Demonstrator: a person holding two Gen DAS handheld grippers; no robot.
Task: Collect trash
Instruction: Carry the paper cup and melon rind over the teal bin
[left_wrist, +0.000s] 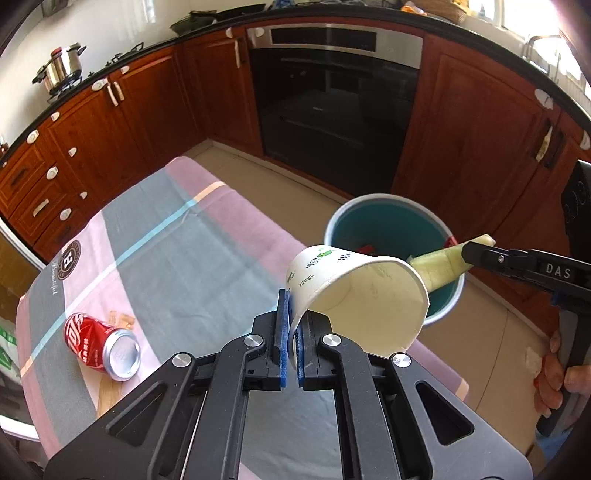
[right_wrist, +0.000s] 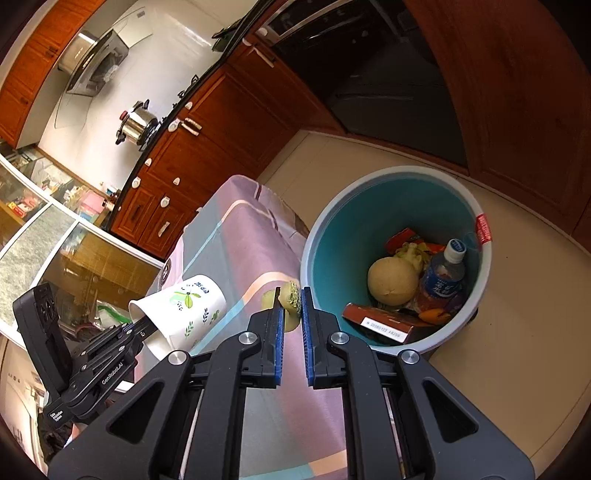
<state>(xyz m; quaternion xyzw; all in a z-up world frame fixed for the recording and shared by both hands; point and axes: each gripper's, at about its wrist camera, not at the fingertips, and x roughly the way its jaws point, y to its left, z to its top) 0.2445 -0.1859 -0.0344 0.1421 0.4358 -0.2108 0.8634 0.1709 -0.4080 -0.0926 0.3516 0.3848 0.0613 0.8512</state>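
Observation:
My left gripper (left_wrist: 291, 306) is shut on the rim of a white paper cup (left_wrist: 347, 291) with a leaf print, held tilted above the table's right edge; the same cup (right_wrist: 184, 306) shows in the right wrist view. My right gripper (right_wrist: 293, 299) is shut on a pale yellow-green melon peel (right_wrist: 290, 295), and that peel (left_wrist: 439, 266) hangs over the teal trash bin (left_wrist: 384, 225). The bin (right_wrist: 332, 236) stands on the floor beside the table and holds a melon, a bottle, a box and wrappers. A crushed red soda can (left_wrist: 101, 345) lies on the table at the left.
The table carries a pink and grey striped cloth (left_wrist: 177, 251). Small scraps (left_wrist: 123, 319) lie beside the can. Wooden cabinets and a black oven (left_wrist: 332, 103) ring the beige floor behind the bin. A hand (left_wrist: 557, 373) grips the right tool's handle.

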